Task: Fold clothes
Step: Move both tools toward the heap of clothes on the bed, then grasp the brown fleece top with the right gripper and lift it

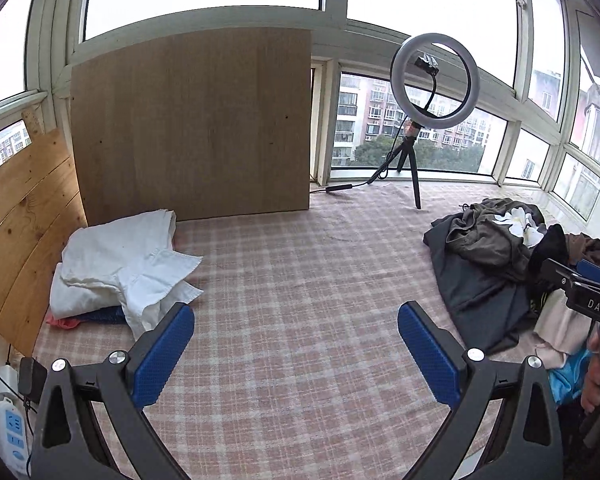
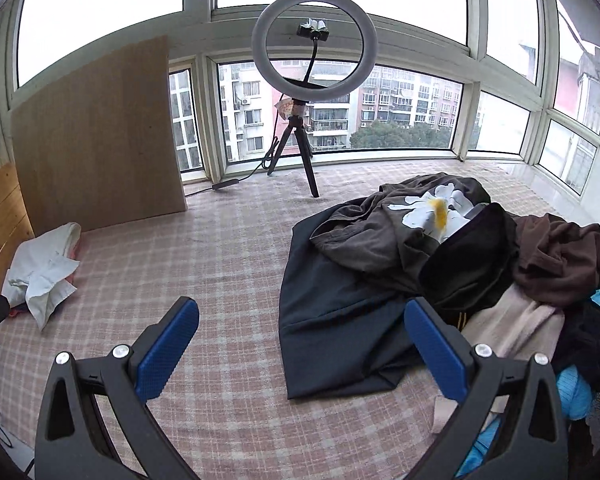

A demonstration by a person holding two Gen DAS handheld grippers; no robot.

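Observation:
A heap of unfolded clothes (image 2: 440, 256) lies on the right of the checked bedsheet (image 2: 220, 272): a dark navy garment (image 2: 340, 320), an olive one with a white flower print (image 2: 432, 208), plus black, brown and pale pink pieces. The same heap (image 1: 492, 248) shows in the left wrist view. At the left sits a stack of folded clothes with a white garment on top (image 1: 120, 268), seen also as the white garment (image 2: 44, 272). My left gripper (image 1: 296, 348) is open above bare sheet. My right gripper (image 2: 302, 344) is open, its right finger (image 2: 436, 348) over the navy garment's edge.
A ring light on a tripod (image 2: 312, 80) stands at the back by the windows, its cable trailing on the sheet. A brown board (image 1: 192, 120) leans against the window at back left, beside wooden panels (image 1: 24, 216). A power strip (image 1: 12, 428) lies at the lower left. A hand (image 1: 596, 380) holds the right gripper's handle.

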